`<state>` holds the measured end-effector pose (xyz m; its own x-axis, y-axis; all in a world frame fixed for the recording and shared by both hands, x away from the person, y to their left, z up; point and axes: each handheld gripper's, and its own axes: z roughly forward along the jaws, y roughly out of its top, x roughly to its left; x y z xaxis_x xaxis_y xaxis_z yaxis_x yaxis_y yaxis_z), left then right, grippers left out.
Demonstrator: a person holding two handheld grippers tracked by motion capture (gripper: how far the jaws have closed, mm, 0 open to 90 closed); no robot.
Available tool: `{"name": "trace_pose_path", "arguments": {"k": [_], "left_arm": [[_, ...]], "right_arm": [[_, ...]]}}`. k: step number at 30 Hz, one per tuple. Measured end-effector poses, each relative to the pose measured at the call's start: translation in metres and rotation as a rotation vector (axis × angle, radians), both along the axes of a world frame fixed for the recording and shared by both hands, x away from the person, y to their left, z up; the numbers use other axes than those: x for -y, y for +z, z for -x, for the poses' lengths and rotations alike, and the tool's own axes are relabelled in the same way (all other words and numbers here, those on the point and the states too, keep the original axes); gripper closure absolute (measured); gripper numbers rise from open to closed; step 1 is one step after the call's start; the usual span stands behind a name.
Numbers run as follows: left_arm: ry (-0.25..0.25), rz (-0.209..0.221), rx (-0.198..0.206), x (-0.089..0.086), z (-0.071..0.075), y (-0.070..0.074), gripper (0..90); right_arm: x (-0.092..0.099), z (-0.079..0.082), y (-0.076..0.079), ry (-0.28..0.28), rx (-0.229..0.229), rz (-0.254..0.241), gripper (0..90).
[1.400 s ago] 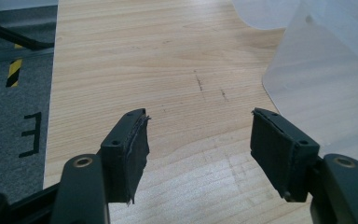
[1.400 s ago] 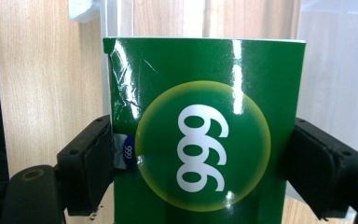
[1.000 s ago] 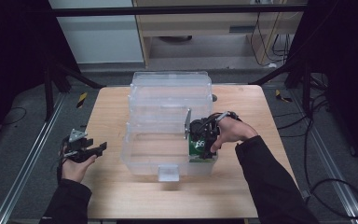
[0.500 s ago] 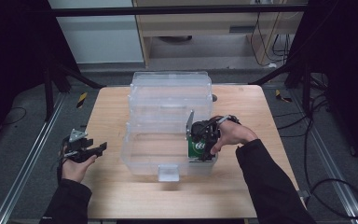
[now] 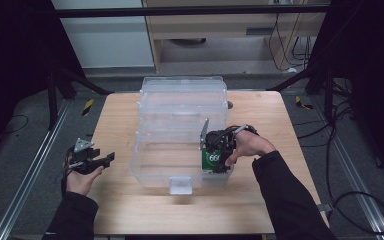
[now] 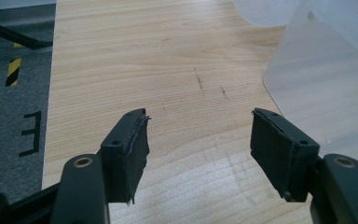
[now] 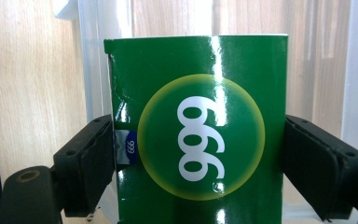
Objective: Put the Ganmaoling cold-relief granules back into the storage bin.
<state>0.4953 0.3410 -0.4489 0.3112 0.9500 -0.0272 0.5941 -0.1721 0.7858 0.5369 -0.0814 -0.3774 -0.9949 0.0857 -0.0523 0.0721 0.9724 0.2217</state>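
Observation:
A glossy green box [image 7: 198,130] with white "999" in a yellow-edged circle sits between the jaws of my right gripper [image 7: 198,123], whose pads press on its two sides. In the high view the green box [image 5: 211,161] is at the right end of a clear plastic bin [image 5: 145,155], inside its front part, with my right gripper [image 5: 215,150] above it and shut on it. My left gripper [image 5: 100,161] hovers over the table's left side, apart from the bin. In the left gripper view the left gripper [image 6: 198,119] stands open with nothing but bare wood between its jaws.
The bin stands mid-table on the wooden tabletop [image 5: 115,115], with a taller clear section [image 5: 182,97] behind it and a latch tab [image 5: 180,185] at its front. A corner of the bin [image 6: 326,88] lies just right of the left jaws. Grey floor and rails flank the table.
My right gripper with the green box has edged slightly toward the near side of the bin. The left hand has kept still.

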Motion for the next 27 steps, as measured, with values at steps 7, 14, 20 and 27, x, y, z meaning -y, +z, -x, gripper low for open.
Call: {"name": "trace_pose_path", "arguments": {"k": [7,14,20,27], "left_arm": [[-0.005,-0.005,-0.003,0.000,0.000,0.000,36.1],[-0.002,-0.001,0.001,0.000,0.000,0.000,36.2],[-0.006,0.000,0.005,0.001,0.000,0.002,36.4],[-0.009,0.007,0.015,0.000,0.002,0.004,37.2]], "right_arm": [[0.002,-0.001,0.001,-0.004,-0.001,-0.010,15.7],[0.005,0.002,0.009,-0.045,-0.008,-0.050,20.3],[0.010,0.004,0.018,-0.077,0.026,-0.106,26.1],[0.017,0.016,0.033,-0.124,0.060,-0.154,34.2]]}}
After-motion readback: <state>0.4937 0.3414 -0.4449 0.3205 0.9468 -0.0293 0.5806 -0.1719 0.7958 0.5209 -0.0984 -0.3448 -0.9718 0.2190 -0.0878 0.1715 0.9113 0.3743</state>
